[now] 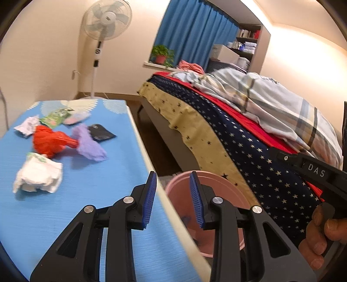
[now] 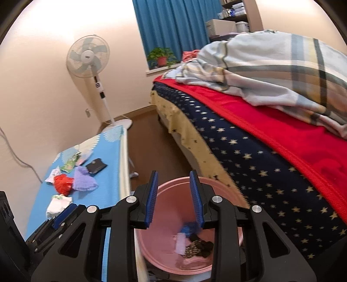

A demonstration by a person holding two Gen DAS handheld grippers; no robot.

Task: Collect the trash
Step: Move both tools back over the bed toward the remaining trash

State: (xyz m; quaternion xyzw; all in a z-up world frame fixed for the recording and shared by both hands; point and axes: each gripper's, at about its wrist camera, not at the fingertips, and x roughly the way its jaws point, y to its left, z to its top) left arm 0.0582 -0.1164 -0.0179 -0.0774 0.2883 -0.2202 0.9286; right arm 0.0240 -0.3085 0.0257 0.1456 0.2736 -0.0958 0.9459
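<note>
Left wrist view
Left gripper (image 1: 173, 197): jaws part-way apart, nothing between the blue pads; it hangs over the tabletop's right edge, with the bin's rim below and behind it.
Tabletop (image 1: 91, 208): blue cover with a pale edge strip along the right side.
Trash on tabletop: red crumpled bag (image 1: 51, 141) in the middle of the group; purple crumpled paper (image 1: 89, 144) touching its right side; white wad (image 1: 39, 176) nearest the camera; small white scrap (image 1: 27, 125) at far left; green wrapper (image 1: 56, 116) behind; black packet (image 1: 101, 132) to the right of the purple piece.
Pink bin (image 1: 184, 214): on the floor between tabletop and bed.
Bed (image 1: 249, 151): star-print navy cover, red blanket and a plaid quilt on top.
Right hand (image 1: 321, 234): at the lower right, fingers wrapped on a black handle.
Fan (image 1: 107, 18): stands by the far wall.

Right wrist view
Right gripper (image 2: 173, 198): jaws part-way apart and empty, directly above the bin's mouth.
Pink bin (image 2: 164, 247): holds a blue scrap, a white piece and a dark patterned wrapper at its bottom.
Left gripper (image 2: 63, 213): its blue-padded tip shows at lower left, over the tabletop's near end.
Tabletop trash: the red bag (image 2: 63, 183) and purple paper (image 2: 83, 181) lie together, well apart from the bin.
</note>
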